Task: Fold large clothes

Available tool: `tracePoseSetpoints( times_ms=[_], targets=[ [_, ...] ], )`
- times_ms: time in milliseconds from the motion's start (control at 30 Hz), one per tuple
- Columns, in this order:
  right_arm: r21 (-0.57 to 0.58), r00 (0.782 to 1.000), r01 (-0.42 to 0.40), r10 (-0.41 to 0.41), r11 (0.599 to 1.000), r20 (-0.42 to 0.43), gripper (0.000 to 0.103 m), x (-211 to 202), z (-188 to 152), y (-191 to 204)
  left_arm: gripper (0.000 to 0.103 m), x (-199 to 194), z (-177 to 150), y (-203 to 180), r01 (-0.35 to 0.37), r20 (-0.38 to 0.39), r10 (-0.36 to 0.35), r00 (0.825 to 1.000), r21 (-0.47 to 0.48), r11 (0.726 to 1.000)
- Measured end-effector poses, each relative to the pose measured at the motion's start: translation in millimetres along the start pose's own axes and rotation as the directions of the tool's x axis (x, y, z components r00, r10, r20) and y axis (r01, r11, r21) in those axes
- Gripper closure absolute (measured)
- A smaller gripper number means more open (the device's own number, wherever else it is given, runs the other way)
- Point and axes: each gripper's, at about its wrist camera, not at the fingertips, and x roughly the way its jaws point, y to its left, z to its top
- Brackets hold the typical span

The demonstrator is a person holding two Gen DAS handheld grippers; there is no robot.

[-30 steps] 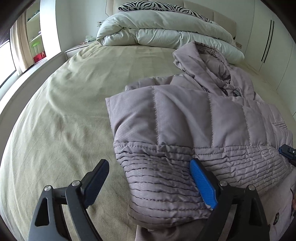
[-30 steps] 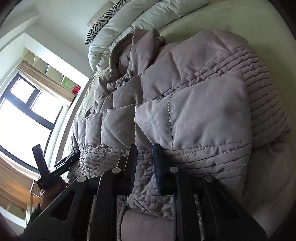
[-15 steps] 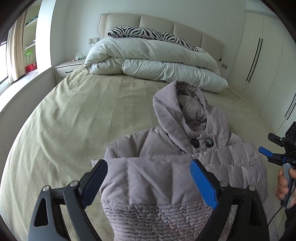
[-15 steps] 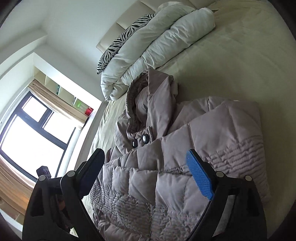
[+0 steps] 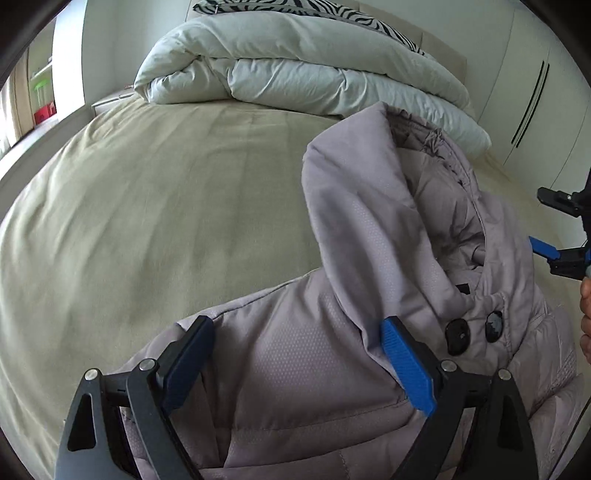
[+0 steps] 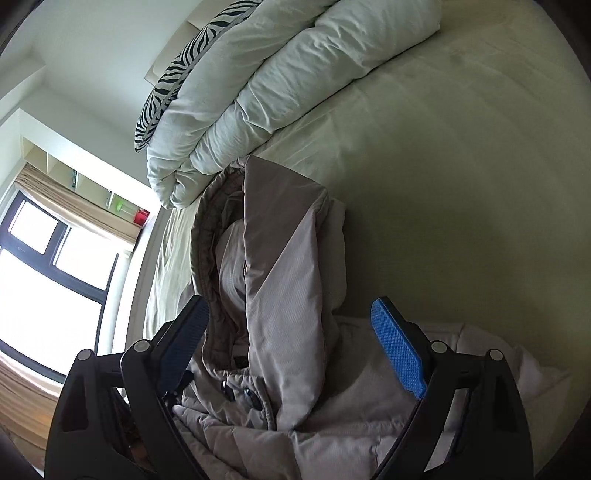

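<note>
A grey-mauve quilted hooded jacket lies folded on the bed, its hood pointing toward the headboard, two dark buttons at the collar. My left gripper is open and empty, jaws wide, just above the jacket's left shoulder. My right gripper is open and empty, over the hood and collar of the jacket. The right gripper also shows at the right edge of the left wrist view.
The bed has an olive-beige sheet. A rolled white duvet and a zebra-print pillow lie at the headboard. A window with curtains is on the left side, white wardrobes on the right.
My right gripper let go of the jacket's hem and opened. Both grippers moved forward from the hem up to the shoulders and hood.
</note>
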Motion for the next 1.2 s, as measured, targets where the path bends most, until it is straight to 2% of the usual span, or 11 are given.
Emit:
tracePoseSetpoints(
  times_ms=[233, 400, 533, 600, 667, 767, 900, 1000, 1100, 1167, 1200],
  targets=[
    [-0.020, 0.995, 0.071, -0.073, 0.997, -0.069, 0.012, 73.4, 50.0, 15.7, 0.008, 7.9, -8.0, 9.8, 0.073, 0.017, -0.072, 0.997, -0.036, 0.997],
    [-0.029, 0.979, 0.154, -0.156, 0.988, -0.129, 0.012, 122.0, 60.0, 11.6, 0.007, 9.7, -12.5, 6.3, 0.053, 0.032, -0.052, 0.998, -0.021, 0.998],
    [-0.039, 0.984, 0.136, -0.140, 0.990, -0.114, 0.033, 140.0, 63.0, 14.7, 0.007, 8.3, -13.9, 8.4, 0.065, 0.048, -0.064, 0.997, -0.033, 0.997],
    [-0.092, 0.986, 0.119, -0.128, 0.989, -0.108, 0.049, 142.6, 62.8, 25.1, 0.007, 7.9, -14.9, 9.4, 0.068, 0.052, -0.066, 0.996, -0.036, 0.997],
    [-0.154, 0.987, 0.124, -0.138, 0.980, -0.086, 0.072, 138.4, 59.5, 36.8, 0.007, 7.6, -15.1, 9.1, 0.067, 0.053, -0.065, 0.996, -0.037, 0.997],
    [-0.220, 0.993, 0.108, -0.116, 0.969, -0.025, 0.085, 118.7, 54.2, 56.2, 0.007, 6.6, -15.2, 10.3, 0.075, 0.055, -0.073, 0.996, -0.043, 0.996],
    [-0.346, 0.996, 0.082, -0.061, 0.934, 0.072, 0.088, 72.7, 37.6, 90.1, 0.008, -0.3, -14.3, 20.2, 0.129, 0.074, -0.123, 0.990, -0.089, 0.988],
    [-0.457, 0.991, 0.071, -0.012, 0.887, 0.131, 0.088, 26.5, 7.8, 118.5, 0.008, -19.7, -17.2, 42.8, 0.239, 0.116, -0.218, 0.969, -0.221, 0.945],
    [-0.567, 0.989, 0.083, 0.003, 0.819, 0.149, 0.088, -13.3, -34.9, 144.9, 0.010, -49.5, -31.0, 67.8, 0.374, 0.177, -0.331, 0.927, -0.371, 0.850],
    [-0.655, 0.985, 0.117, -0.003, 0.747, 0.173, 0.088, -37.0, -71.7, 160.7, 0.012, -74.1, -41.0, 75.3, 0.426, 0.206, -0.373, 0.905, -0.401, 0.811],
    [-0.693, 0.982, 0.145, -0.018, 0.706, 0.187, 0.088, -48.1, -91.3, 164.8, 0.011, -87.2, -44.7, 77.1, 0.427, 0.209, -0.373, 0.904, -0.406, 0.808]
  ],
)
